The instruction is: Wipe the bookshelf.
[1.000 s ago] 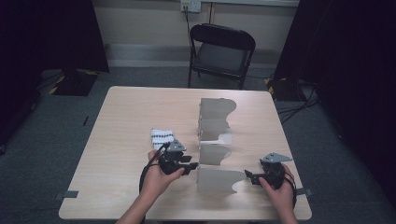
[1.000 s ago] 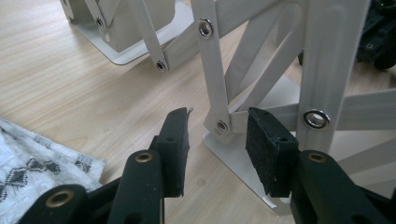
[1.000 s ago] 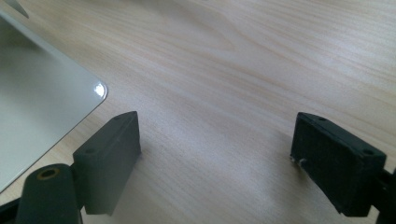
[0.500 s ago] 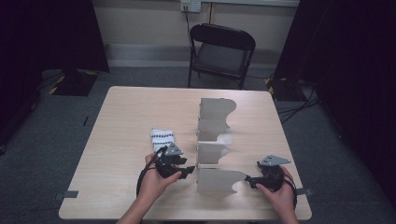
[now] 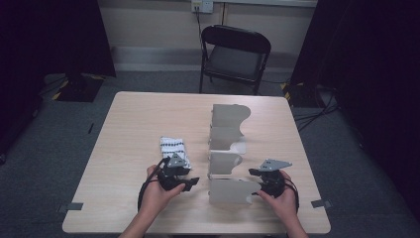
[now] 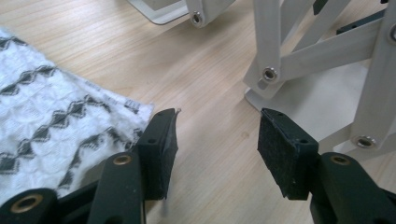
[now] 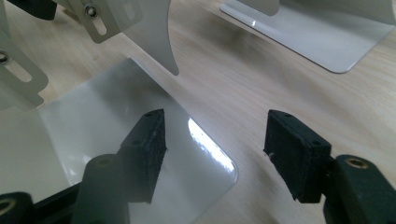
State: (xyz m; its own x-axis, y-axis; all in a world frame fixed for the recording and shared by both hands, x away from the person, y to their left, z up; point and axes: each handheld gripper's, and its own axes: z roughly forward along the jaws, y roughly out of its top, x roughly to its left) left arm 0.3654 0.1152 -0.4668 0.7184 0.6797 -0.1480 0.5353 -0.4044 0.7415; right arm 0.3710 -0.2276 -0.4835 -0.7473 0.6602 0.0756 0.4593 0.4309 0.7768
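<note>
So the white metal rack (image 5: 229,163) is standing stretched along the desk (image 5: 124,124). Left claw (image 6: 217,140) has been spreading, right claw (image 7: 217,156) narrowing, both gaping on nothing. Right one's sliding closer to the rack than before.

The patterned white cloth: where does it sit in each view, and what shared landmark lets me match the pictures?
High view: the patterned white cloth lies left of centre on the table, just beyond the left tongs.
Left gripper view: it covers the left edge, beside the left-hand jaw.
Right gripper view: I cannot find it here.
Shared landmark: the folding white rack, at upper right in the left gripper view and upper left in the right gripper view.
</note>
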